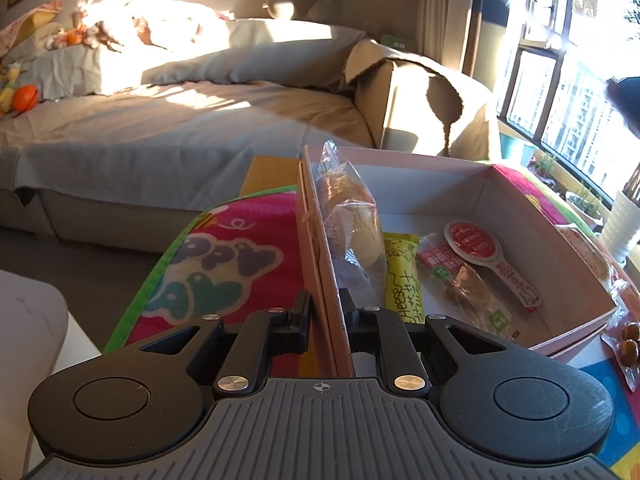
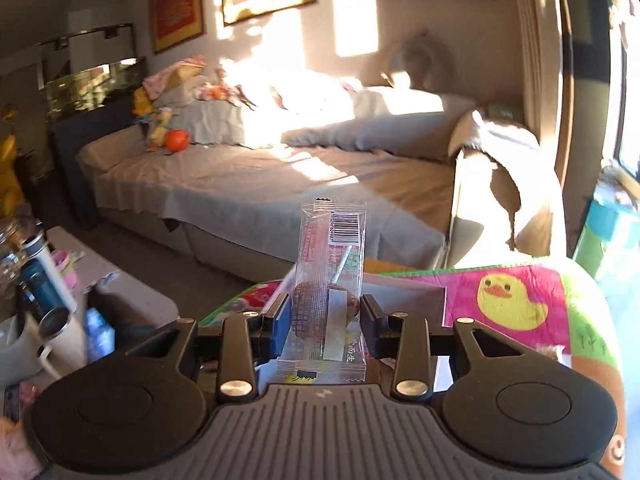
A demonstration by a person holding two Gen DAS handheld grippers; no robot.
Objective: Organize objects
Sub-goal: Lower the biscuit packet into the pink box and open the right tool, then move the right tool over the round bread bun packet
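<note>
Your left gripper [image 1: 324,312] is straddling the near-left wall of the pink box [image 1: 404,156] — one finger outside, one inside, set narrow and pinching the cardboard. The box is sitting on the bright play mat [image 1: 240,248], running off toward 1 o'clock in the left wrist view. Inside it, a bagged bread roll [image 1: 352,216] is leaning against the left wall at 12 o'clock; just beside it at 1 o'clock a yellow cheese snack pack [image 1: 402,276] is lying flat, then a red-labelled clear pastry pack [image 1: 460,280], and a red spoon-shaped packet [image 1: 492,260] further toward 2 o'clock. Outside the box at 3 o'clock, a clear pack of brown candies [image 1: 626,344] is resting on the mat.

Your right gripper [image 2: 324,312] is gripping a clear-wrapped snack [image 2: 330,280], held upright between moderately spread fingers — barcode at the top, brown contents low between the pads. Behind it, at 12 o'clock, a pale box edge [image 2: 404,288] is showing on the duck-print mat [image 2: 512,300]. A sofa [image 2: 280,176] is filling the background.
</note>
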